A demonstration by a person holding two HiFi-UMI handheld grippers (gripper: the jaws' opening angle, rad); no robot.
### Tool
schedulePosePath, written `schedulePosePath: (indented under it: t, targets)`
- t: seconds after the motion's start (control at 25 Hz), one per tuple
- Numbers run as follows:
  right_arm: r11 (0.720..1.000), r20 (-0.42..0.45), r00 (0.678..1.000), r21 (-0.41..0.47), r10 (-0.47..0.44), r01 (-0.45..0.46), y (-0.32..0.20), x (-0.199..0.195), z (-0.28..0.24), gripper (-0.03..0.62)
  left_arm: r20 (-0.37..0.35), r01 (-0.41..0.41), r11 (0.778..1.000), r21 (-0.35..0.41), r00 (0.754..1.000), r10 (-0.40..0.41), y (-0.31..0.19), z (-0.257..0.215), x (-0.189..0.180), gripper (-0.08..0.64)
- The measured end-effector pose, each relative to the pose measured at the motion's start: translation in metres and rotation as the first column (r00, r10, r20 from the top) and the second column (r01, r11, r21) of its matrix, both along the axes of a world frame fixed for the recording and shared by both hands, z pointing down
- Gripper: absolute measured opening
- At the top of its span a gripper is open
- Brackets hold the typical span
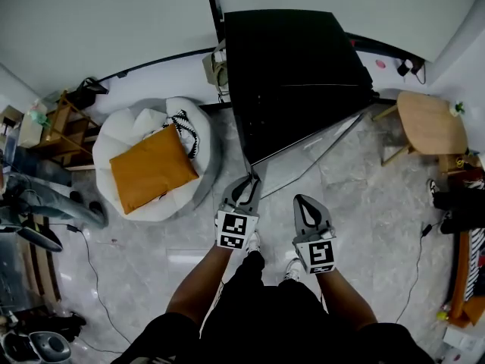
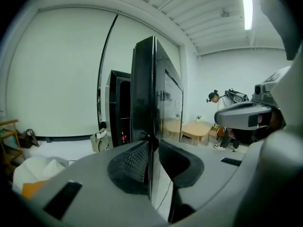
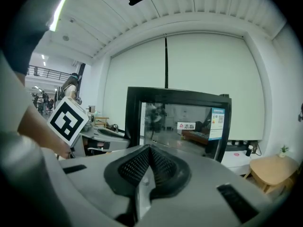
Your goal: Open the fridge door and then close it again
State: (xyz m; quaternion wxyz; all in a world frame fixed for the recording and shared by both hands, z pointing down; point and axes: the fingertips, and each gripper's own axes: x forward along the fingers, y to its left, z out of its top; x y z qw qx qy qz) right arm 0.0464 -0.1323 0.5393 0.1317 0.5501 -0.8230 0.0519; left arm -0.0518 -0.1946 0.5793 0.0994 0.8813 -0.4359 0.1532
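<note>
Pinching fridge door (image 2: 158, 93) edge, left gripper (image 2: 152, 148); right gripper (image 3: 149, 149) closed.

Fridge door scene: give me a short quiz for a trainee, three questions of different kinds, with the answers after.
1. True or false: the fridge door is fully shut.
2. Which gripper has the door's edge between its jaws: A left, B right, C neither?
3. Fill in: the orange cushion lies on a white ____.

Key
1. False: it stands swung open.
2. A: the left gripper is closed on the door's edge; the right gripper is shut and empty.
3. Beanbag.
</note>
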Motion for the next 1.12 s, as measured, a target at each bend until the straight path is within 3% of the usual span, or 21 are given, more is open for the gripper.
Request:
schedulePosePath:
  t: [0.84,1.12]
  targets:
    - [0.988,0.004,0.988,0.004,-0.154,0.154,0.072,0.043,0.001,0.018,0.005,0.140,0.990,-0.002,0.990,-0.140,0.082,-0.002,0.049,0.074]
    - [0.987,0.017,0.987,0.029,-0.159,0.158,0.089,0.054,-0.004,0.018,0.039,0.115,0.993,0.007,0.993,-0.115,0.120,0.000,0.078,0.063]
